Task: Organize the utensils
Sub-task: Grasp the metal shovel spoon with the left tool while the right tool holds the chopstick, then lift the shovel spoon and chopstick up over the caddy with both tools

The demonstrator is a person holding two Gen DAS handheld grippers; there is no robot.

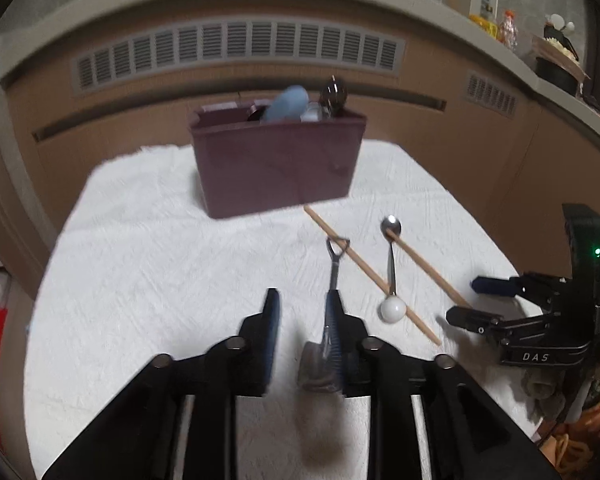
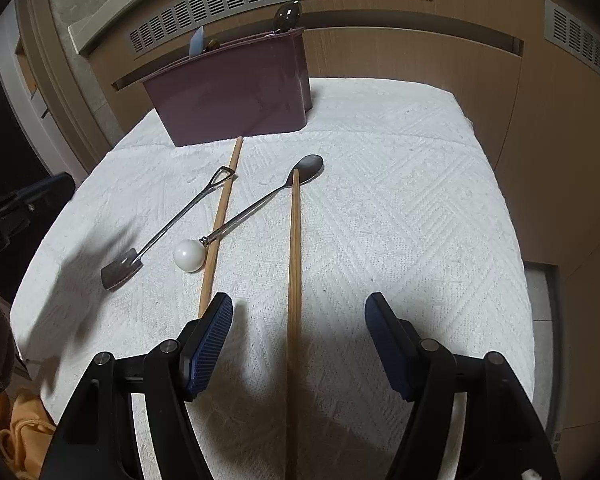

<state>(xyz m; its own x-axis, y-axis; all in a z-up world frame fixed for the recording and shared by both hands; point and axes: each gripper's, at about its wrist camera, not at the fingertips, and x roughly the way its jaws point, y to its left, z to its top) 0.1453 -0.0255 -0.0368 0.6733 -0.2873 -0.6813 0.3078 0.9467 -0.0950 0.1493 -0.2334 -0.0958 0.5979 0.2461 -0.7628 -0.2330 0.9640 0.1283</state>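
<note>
1. Done: some utensils already stand in the maroon holder (image 1: 276, 168) at the far side of the bench (image 2: 400, 200).
2. Remaining, loose on the bench: near chopstick (image 2: 295, 260), far chopstick (image 2: 220, 216), ball-handled spoon (image 2: 256, 204), shovel spoon (image 2: 172, 224).
3. Right gripper (image 2: 299, 312): jaws open, straddling the near chopstick without touching it.
4. Left gripper (image 1: 305, 304): jaws partly open, apparently empty.

The left view is motion-blurred. The shovel spoon's (image 1: 332, 280) blade blurs against one pad of the left tongs (image 1: 306, 320). The near chopstick (image 2: 294, 280) runs off the right view's bottom edge.
</note>
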